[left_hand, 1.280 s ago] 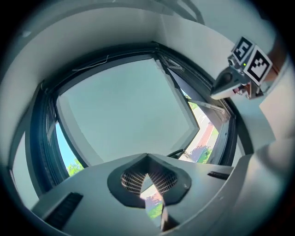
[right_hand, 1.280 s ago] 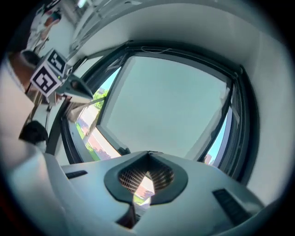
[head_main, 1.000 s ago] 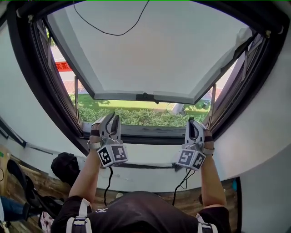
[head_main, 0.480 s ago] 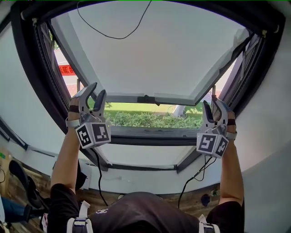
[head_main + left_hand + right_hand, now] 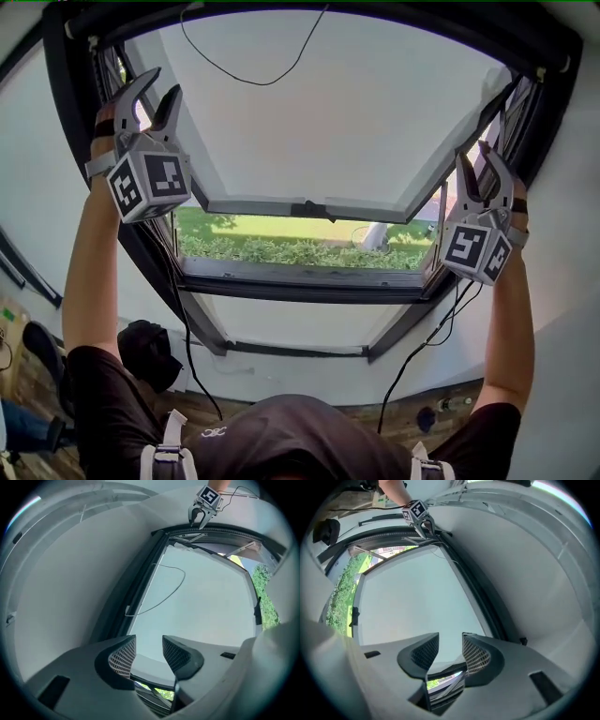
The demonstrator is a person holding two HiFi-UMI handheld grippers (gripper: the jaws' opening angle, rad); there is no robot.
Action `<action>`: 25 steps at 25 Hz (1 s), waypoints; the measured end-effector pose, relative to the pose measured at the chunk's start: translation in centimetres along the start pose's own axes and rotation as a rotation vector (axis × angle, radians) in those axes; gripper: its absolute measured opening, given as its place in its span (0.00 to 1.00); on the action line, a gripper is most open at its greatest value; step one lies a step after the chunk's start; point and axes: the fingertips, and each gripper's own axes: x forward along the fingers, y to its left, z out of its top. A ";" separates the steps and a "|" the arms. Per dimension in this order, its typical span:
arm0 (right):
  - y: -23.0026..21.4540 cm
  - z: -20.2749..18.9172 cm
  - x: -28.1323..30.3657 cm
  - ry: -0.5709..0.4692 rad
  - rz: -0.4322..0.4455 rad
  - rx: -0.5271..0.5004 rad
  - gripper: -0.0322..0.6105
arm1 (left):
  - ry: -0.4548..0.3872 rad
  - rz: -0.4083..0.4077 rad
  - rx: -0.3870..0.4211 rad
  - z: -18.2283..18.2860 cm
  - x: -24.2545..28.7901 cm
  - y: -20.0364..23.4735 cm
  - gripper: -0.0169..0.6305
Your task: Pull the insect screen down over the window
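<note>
I held the left gripper (image 5: 161,86) and right gripper (image 5: 474,155) high at the upper corners of the window (image 5: 300,281) to reach its top rail (image 5: 281,8). I judged the screen sat rolled up there, as none of it covered the opening. Both jaws had just been opening, the right easing in slightly. They stood apart, gripping nothing.

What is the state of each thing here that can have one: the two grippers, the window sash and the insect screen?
Left gripper: open, jaws just opened, nothing between them.
Right gripper: open, jaws just narrowed slightly, nothing between them.
Window sash: swung outward, open at the bottom.
Insect screen: not drawn down; greenery shows clear below the sash.
</note>
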 end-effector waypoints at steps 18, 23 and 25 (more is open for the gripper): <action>-13.2 0.9 8.6 0.099 -0.190 -0.192 0.31 | 0.128 0.063 0.127 -2.9 8.0 7.0 0.32; -13.4 0.1 10.8 0.136 -0.163 -0.250 0.33 | 0.149 0.048 0.189 -3.6 8.4 6.6 0.32; -13.3 -0.3 11.7 0.153 -0.144 -0.271 0.33 | 0.156 0.049 0.205 -3.8 8.7 6.6 0.32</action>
